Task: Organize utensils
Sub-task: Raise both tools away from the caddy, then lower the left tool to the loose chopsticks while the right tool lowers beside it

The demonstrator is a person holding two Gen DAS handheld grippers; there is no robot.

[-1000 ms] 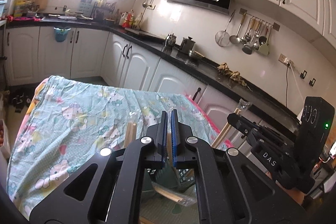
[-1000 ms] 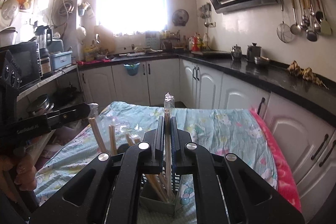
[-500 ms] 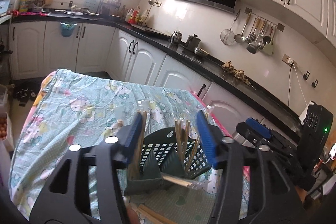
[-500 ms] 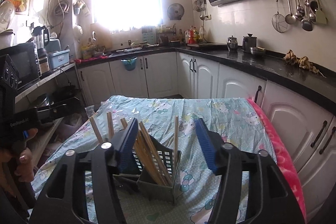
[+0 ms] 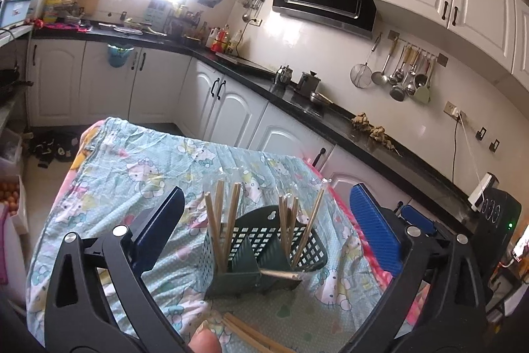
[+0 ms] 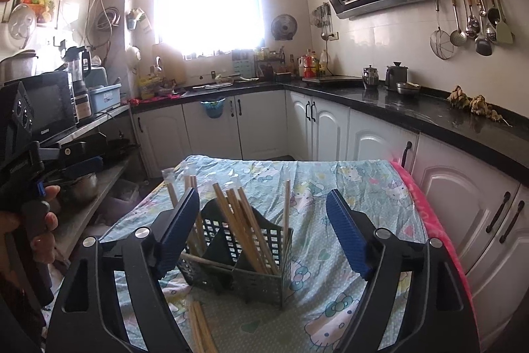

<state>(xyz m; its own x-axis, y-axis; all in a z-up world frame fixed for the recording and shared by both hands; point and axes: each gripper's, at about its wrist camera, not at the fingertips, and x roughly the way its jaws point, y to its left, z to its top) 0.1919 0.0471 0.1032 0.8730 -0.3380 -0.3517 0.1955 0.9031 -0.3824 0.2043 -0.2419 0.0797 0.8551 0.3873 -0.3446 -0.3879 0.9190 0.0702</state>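
Both hand-held grippers stand over the bench. Left hand-held gripper (image 5: 264, 220) and right hand-held gripper (image 6: 263, 222): jaws opening, nothing between the pads. Green utensil caddy (image 6: 238, 270) ahead of them holds upright chopsticks (image 6: 244, 227); loose chopsticks (image 6: 200, 330) lie nearer, probably next.

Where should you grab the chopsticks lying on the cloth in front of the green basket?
Probably pinch the loose chopsticks mid-length, coming from above with the fingers across them. They lie flat and side by side on the cloth, in front of the green basket.
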